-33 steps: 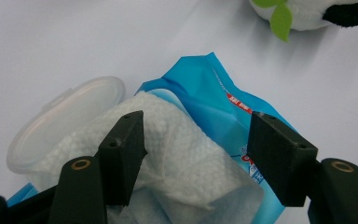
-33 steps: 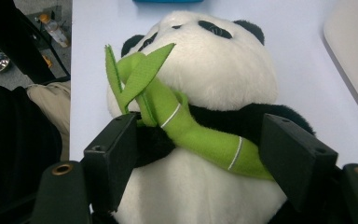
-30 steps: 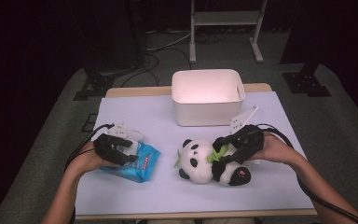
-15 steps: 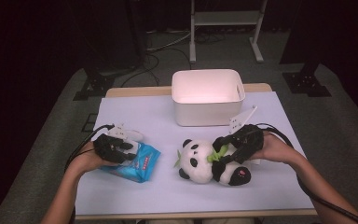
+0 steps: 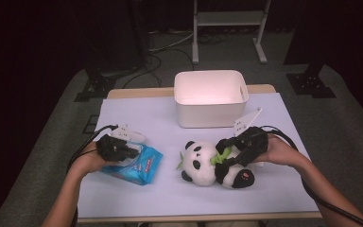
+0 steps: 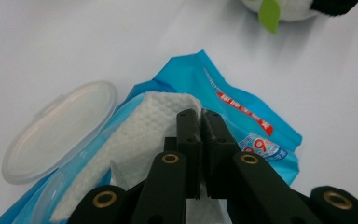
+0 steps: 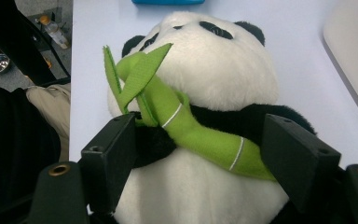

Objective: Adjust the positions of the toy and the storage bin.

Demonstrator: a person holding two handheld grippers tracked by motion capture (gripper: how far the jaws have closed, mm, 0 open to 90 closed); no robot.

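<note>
A blue pack of wet wipes (image 5: 144, 166) lies at the front left of the table, its clear lid (image 6: 58, 130) flipped open. My left gripper (image 5: 131, 152) has just been closing on it, and its jaws now meet, pinching the top white wipe (image 6: 140, 135) that sticks out of the pack (image 6: 247, 116). A panda plush (image 5: 201, 163) holding green bamboo (image 7: 191, 130) lies on its back at centre front. My right gripper (image 5: 227, 155) straddles the panda's (image 7: 214, 60) chest, with its pads pressed against the black fur on both sides.
A white bin (image 5: 210, 97) stands at the back centre of the lilac table (image 5: 274, 194); its wall (image 7: 354, 56) is at the right edge of the right gripper view. Cables trail from both grippers. Dark floor and stands surround the table.
The left hand has shifted only slightly over the wipes pack. The right hand, its gripper and the panda have stayed where they were.
</note>
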